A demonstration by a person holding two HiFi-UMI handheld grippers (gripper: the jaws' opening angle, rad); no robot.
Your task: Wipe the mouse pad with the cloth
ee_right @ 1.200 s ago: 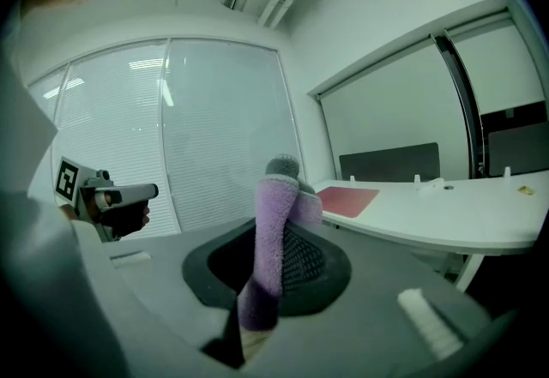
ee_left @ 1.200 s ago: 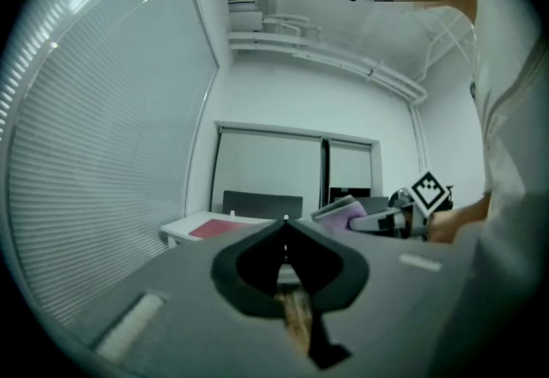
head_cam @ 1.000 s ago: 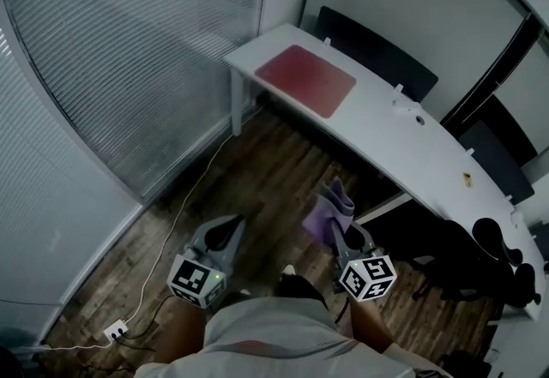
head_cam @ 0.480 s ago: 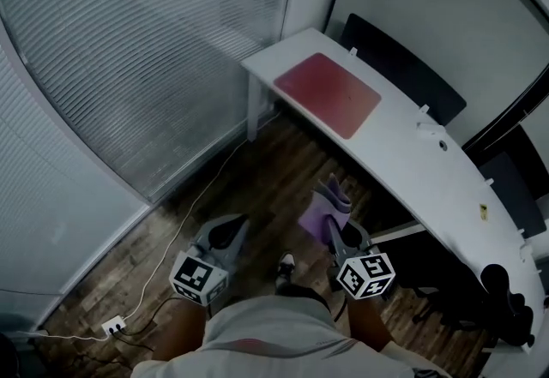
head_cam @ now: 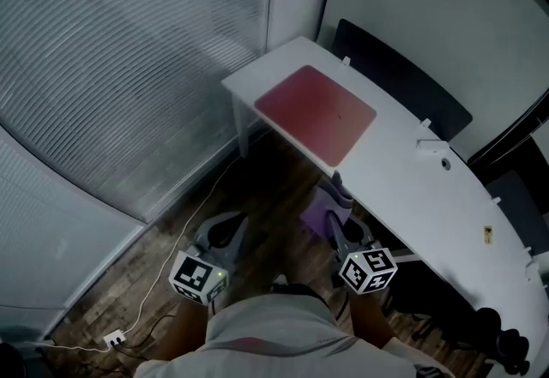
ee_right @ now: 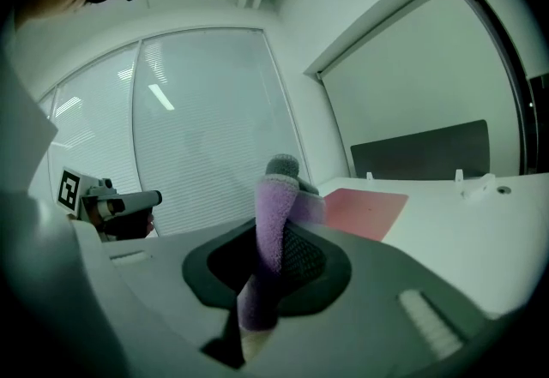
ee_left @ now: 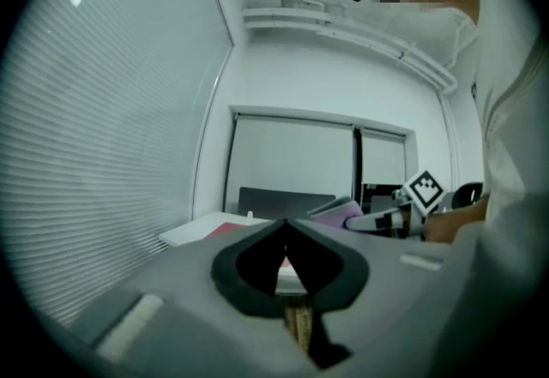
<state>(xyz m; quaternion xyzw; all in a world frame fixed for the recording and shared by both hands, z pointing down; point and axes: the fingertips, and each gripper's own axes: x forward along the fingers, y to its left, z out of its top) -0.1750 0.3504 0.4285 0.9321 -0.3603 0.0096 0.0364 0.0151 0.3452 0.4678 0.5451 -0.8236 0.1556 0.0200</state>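
Note:
A red mouse pad [head_cam: 316, 113] lies flat near the left end of the long white desk [head_cam: 412, 188]; it also shows in the right gripper view as the mouse pad [ee_right: 367, 210]. My right gripper [head_cam: 337, 207] is shut on a purple cloth [head_cam: 324, 215], held in the air below the desk's front edge. The cloth [ee_right: 273, 239] hangs folded between the jaws. My left gripper [head_cam: 225, 232] is shut with nothing in it, above the wooden floor, apart from the desk.
Window blinds [head_cam: 129, 51] fill the left wall. A dark chair back [head_cam: 399, 85] stands behind the desk. A white cable [head_cam: 171, 265] runs across the floor to a power strip [head_cam: 112, 339]. Small items [head_cam: 433, 149] sit on the desk to the right.
The view has shifted toward the desk, so the mouse pad sits lower and nearer. Both grippers hold the same pose, the right still gripping the cloth.

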